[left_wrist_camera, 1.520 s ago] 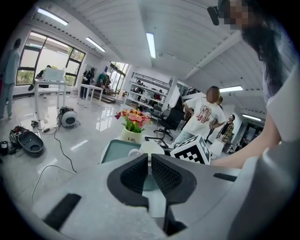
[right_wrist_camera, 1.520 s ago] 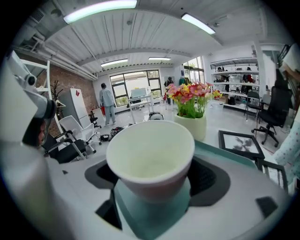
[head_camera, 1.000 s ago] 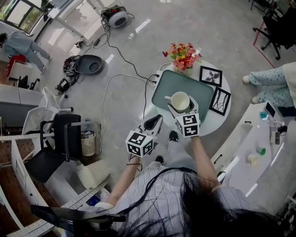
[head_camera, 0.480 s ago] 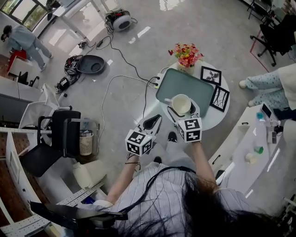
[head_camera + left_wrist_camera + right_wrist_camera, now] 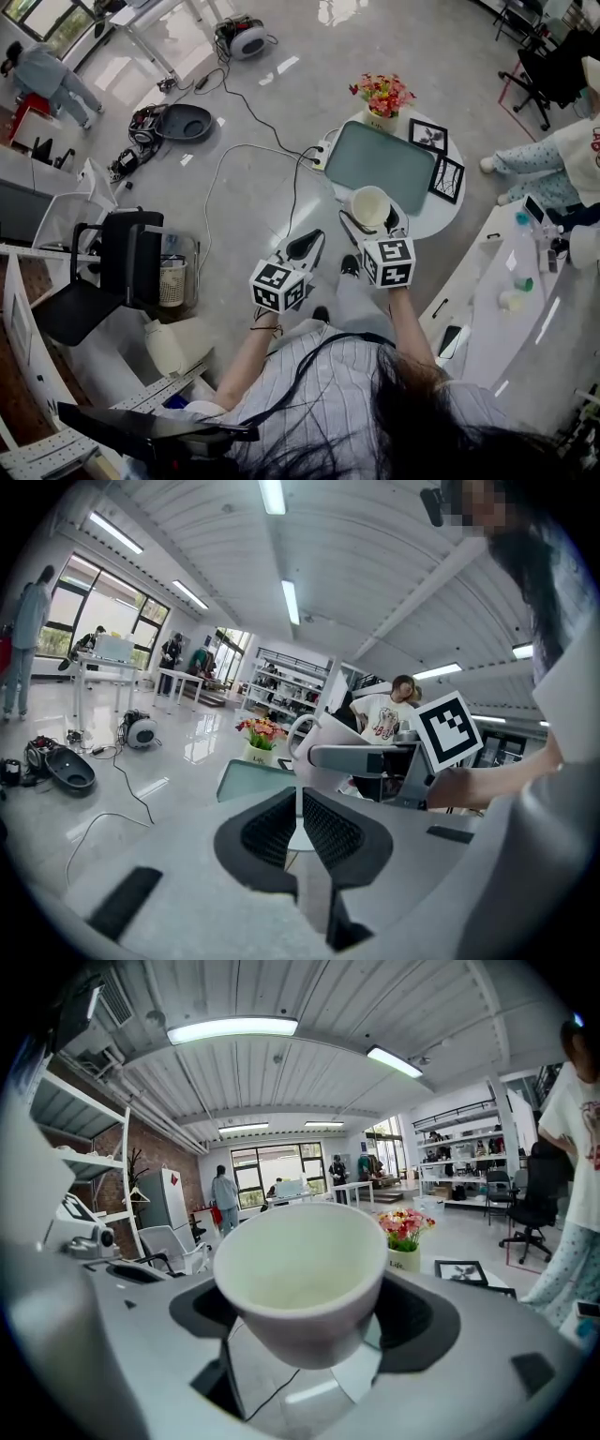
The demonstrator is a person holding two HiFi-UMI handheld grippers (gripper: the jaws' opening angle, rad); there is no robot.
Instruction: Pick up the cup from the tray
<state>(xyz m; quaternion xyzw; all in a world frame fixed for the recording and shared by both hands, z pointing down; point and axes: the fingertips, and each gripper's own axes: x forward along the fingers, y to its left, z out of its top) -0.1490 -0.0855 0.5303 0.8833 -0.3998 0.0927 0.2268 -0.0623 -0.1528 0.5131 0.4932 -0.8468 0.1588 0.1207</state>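
Our right gripper [image 5: 373, 225] has its jaws closed on the cup [image 5: 298, 1269], one pad on each side of the lower wall. The cup sits upright between them, mouth open and empty. Our left gripper [image 5: 300, 810] has its jaws pressed together with nothing between them, and it hangs out over the floor, near the right one but clear of the table [image 5: 427, 221].

What has changed is the cup's place. A second ago it stood on the near part of the tray [image 5: 380, 155] with the jaws around it. Now the tray's green surface is bare and the cup is carried off it, towards us, over the table's near edge. From the right gripper view we see floor and a cable under the cup's base, not tray, so we judge it lifted free and not merely slid.

That would make the pick-up essentially done. What matters from here is a steady, level hold, since the grip is low on a tapering wall. The flowers [image 5: 380, 94] and the two framed pictures [image 5: 427, 136] stand beyond the tray, well apart from the cup.
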